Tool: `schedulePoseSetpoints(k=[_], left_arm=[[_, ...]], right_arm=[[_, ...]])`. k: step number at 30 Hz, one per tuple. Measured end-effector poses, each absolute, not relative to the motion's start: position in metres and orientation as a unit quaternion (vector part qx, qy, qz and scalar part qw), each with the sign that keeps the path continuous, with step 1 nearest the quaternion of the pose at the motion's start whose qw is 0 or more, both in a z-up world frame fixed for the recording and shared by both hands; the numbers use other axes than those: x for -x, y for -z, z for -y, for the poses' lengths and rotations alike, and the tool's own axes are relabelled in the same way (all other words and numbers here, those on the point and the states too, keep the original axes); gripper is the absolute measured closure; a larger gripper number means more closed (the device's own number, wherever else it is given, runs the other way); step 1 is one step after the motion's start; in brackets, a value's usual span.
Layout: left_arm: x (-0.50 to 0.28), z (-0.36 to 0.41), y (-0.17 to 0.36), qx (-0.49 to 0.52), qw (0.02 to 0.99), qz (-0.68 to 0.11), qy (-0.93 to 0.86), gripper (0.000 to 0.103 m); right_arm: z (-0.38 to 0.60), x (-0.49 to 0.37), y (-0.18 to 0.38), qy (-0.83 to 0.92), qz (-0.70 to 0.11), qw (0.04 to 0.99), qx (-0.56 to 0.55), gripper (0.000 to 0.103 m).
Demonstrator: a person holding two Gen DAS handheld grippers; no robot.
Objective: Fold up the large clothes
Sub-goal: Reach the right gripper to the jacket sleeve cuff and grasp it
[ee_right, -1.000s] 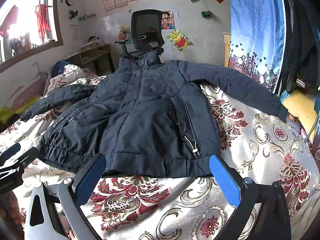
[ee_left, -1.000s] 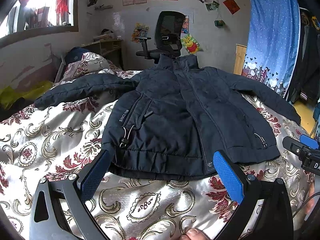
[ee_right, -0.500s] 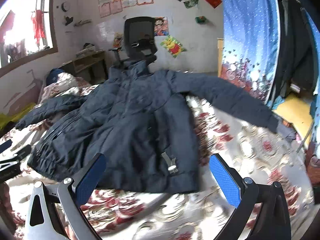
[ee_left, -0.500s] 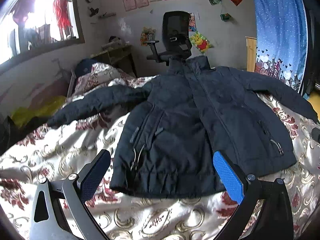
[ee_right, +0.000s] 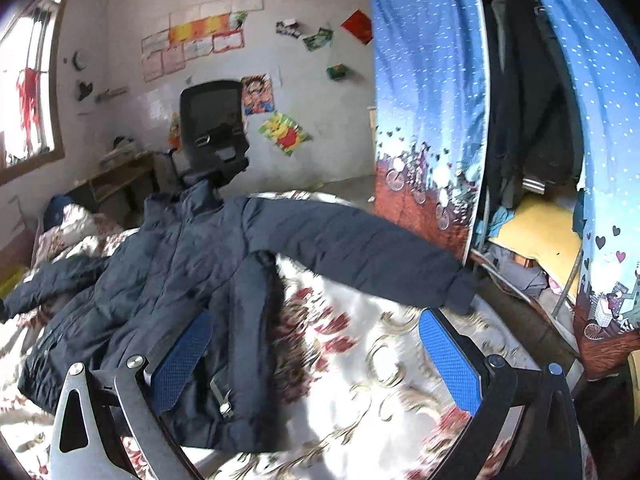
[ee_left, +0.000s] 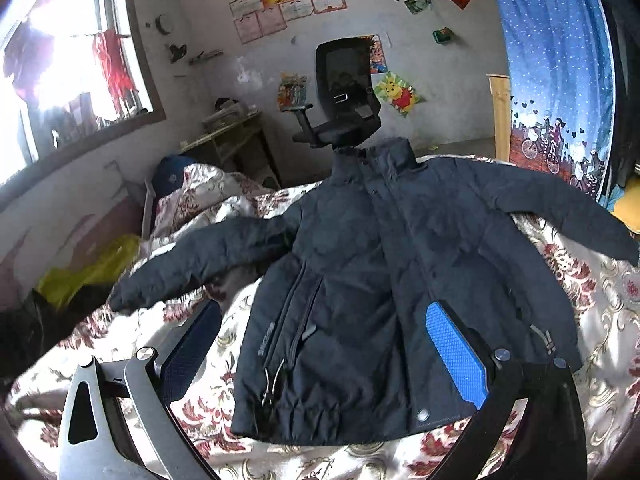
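Note:
A dark navy padded jacket (ee_left: 368,280) lies front-up on the bed, zipped, collar far, both sleeves spread sideways. My left gripper (ee_left: 320,340) hangs open above its lower left half; nothing is between the blue pads. In the right wrist view the same jacket (ee_right: 168,272) sits left of centre, its right sleeve (ee_right: 360,256) stretching toward the bed's right edge, cuff (ee_right: 460,292) near the edge. My right gripper (ee_right: 316,352) is open over the bedspread beside the jacket's right hem, below that sleeve.
The bed carries a glossy white, red and gold floral bedspread (ee_left: 600,320). A black office chair (ee_left: 344,92) stands beyond the collar. A blue curtained wardrobe (ee_right: 432,128) with hanging clothes flanks the right side. A yellow-green bag (ee_left: 88,268) lies at the left, under a window.
Both grippers rose and drew back from the hem. The left view swung left toward the left sleeve; the right view swung right toward the right sleeve and wardrobe. The jacket has not moved.

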State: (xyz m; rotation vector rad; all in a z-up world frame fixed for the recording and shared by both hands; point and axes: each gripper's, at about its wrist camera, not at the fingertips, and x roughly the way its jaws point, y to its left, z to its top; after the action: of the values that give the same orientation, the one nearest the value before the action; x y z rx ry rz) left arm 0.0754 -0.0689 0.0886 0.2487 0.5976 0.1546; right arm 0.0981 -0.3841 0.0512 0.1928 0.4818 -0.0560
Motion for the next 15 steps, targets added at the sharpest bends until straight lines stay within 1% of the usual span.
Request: schedulePoseSetpoints(k=[3, 5, 8, 11, 15], left_arm=[[-0.086, 0.077, -0.104, -0.125, 0.943, -0.298, -0.075, 0.002], [-0.1, 0.077, -0.117, -0.11, 0.941, -0.313, -0.076, 0.002], [-0.121, 0.067, -0.134, -0.071, 0.938, -0.328, -0.083, 0.002], [-0.138, 0.058, -0.145, -0.053, 0.939, -0.329, -0.088, 0.002], [-0.163, 0.059, -0.147, -0.076, 0.934, -0.335, -0.097, 0.002]], right_arm=[[0.41, -0.106, -0.058, 0.005, -0.252, 0.96, -0.126, 0.0], [0.426, -0.113, -0.063, -0.009, -0.276, 0.947, -0.161, 0.0], [0.449, -0.119, -0.075, -0.024, -0.283, 0.938, -0.196, 0.0], [0.464, -0.121, -0.088, -0.021, -0.273, 0.943, -0.191, 0.0], [0.477, -0.134, -0.083, -0.007, -0.288, 0.935, -0.207, 0.0]])
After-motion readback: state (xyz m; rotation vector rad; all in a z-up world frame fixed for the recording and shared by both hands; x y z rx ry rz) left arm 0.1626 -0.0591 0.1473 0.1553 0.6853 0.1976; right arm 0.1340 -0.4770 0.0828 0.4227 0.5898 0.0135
